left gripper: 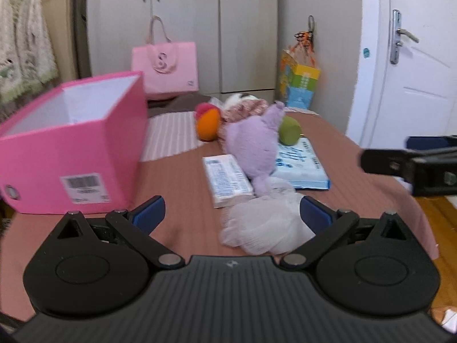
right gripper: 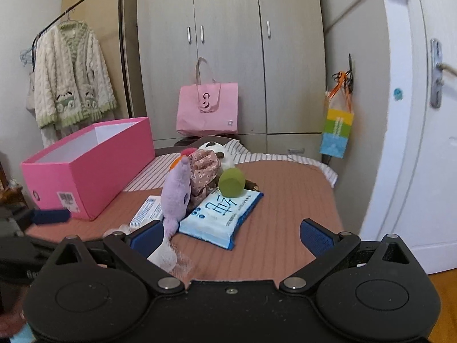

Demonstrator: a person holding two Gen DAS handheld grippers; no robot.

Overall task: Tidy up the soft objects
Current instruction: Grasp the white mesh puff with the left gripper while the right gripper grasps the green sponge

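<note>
Soft toys (left gripper: 251,140) crowd beside the pink box (left gripper: 71,154); left gripper (left gripper: 231,214) gapes around white mesh pouf (left gripper: 265,225); right gripper (right gripper: 231,237) released, empty; only its view shows the hanging cardigan (right gripper: 71,74)

Left wrist view: low over the brown bed cover (left gripper: 182,188), looking forward between the spread fingers of the left gripper (left gripper: 232,214) toward the wardrobe (left gripper: 182,28). Very near ahead, a white mesh puff (left gripper: 265,225); left of the gripper, the pink box (left gripper: 71,148), close.

Right wrist view: set a little further back and more to the right, facing the same wardrobe (right gripper: 228,43) past the right gripper (right gripper: 232,235). Pink box (right gripper: 94,165) well off to the left here.

Shared by both: purple plush (left gripper: 251,143) (right gripper: 175,194), blue wipes pack (left gripper: 302,165) (right gripper: 220,214), pink bag (left gripper: 165,68) (right gripper: 208,108), white door (left gripper: 405,57) (right gripper: 414,114). Right gripper also seen at the right edge of the left view (left gripper: 411,165).
</note>
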